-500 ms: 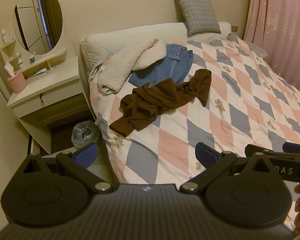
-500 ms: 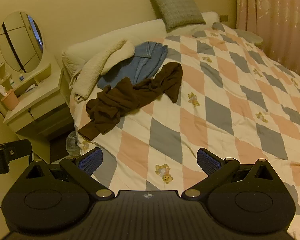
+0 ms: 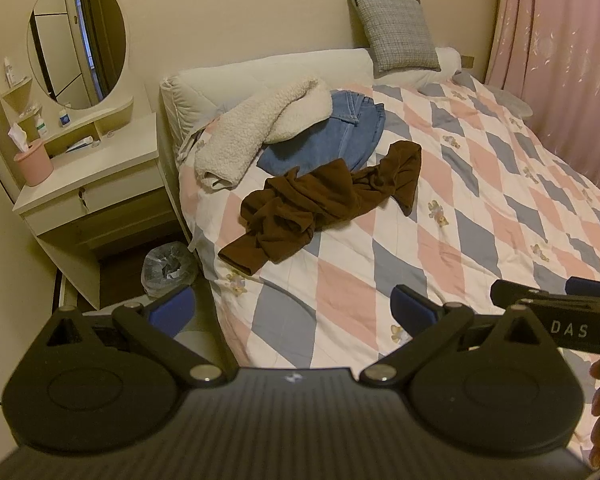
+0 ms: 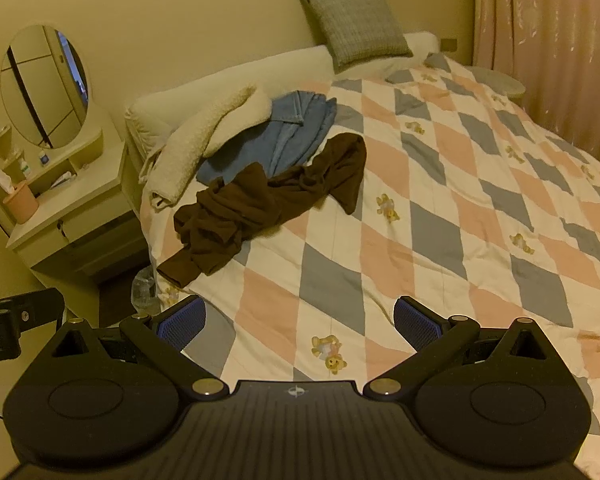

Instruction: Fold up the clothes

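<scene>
Almost nothing differs from half a second ago: both views match the earlier frames, with at most a slight drift of the cameras; clothes lie in the same spots. Left gripper point(image 3: 292, 312) spread wide, nothing between the blue pads, hovering over the near left corner of the bed point(image 3: 500, 216). Right gripper point(image 4: 300, 320) also wide and empty, over the near edge of the checked quilt point(image 4: 440, 208); in the left wrist view it shows at the right edge, just beside the left one.

Brown garment point(image 3: 324, 204) lies crumpled on the quilt, left half of the bed, one sleeve reaching toward the bed edge, well apart from both grippers. Behind it, touching or slightly under its far end, folded blue jeans point(image 3: 340, 140). A cream fleece garment point(image 3: 256, 132) drapes over the jeans' left side and runs down toward the bed's left edge.

Grey checked cushion point(image 3: 396, 32) leans on the wall above the white headboard point(image 3: 260, 76). Pink curtain point(image 3: 560, 60) at right. Left of the bed: a cream dressing table point(image 3: 100, 176) with oval mirror point(image 3: 78, 40), pink tissue holder point(image 3: 32, 162), small bottles on the shelves. On the floor between the dressing table and bed, a bin with a plastic liner point(image 3: 168, 266).

Nothing lies on the quilt between the grippers and the brown garment.
</scene>
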Tool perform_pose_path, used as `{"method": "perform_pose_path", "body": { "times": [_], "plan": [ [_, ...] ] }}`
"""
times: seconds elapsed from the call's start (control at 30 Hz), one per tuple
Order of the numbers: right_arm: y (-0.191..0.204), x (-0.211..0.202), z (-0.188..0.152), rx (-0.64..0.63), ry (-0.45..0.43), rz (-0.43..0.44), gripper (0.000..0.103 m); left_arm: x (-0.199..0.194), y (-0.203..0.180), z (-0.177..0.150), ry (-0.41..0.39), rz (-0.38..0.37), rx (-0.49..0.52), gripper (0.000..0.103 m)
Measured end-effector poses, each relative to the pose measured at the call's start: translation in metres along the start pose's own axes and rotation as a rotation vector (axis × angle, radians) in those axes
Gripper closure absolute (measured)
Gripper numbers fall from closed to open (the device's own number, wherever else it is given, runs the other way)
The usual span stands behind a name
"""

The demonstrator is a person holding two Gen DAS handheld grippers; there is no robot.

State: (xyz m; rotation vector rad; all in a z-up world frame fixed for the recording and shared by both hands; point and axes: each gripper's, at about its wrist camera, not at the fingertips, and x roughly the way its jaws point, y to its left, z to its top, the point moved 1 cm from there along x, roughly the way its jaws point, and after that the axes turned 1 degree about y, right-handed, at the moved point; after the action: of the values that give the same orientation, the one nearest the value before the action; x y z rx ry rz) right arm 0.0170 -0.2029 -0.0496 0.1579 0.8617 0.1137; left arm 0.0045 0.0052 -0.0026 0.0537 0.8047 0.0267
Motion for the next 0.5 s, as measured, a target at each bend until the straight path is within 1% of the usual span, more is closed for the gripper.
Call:
{"method": "perform_pose_path", "body": {
  "times": [0.1, 0.37, 0.5],
  "plan": [
    [-0.001, 0.001, 0.01, -0.003, -0.001, 0.0, 0.0, -0.002, 0.004, 0.0, -0.002, -0.005, -0.003, 0.001],
    [0.008, -0.007, 0.011, -0.017, -0.019, 0.0, 0.0, -0.006, 0.006, -0.001, -0.004, -0.011, 0.008, 0.001],
    [0.008, -0.006, 0.019, -0.02, -0.023, 0.001, 0.0, -0.008, 0.007, 0.0, -0.007, -0.018, 0.016, 0.001]
  ]
}}
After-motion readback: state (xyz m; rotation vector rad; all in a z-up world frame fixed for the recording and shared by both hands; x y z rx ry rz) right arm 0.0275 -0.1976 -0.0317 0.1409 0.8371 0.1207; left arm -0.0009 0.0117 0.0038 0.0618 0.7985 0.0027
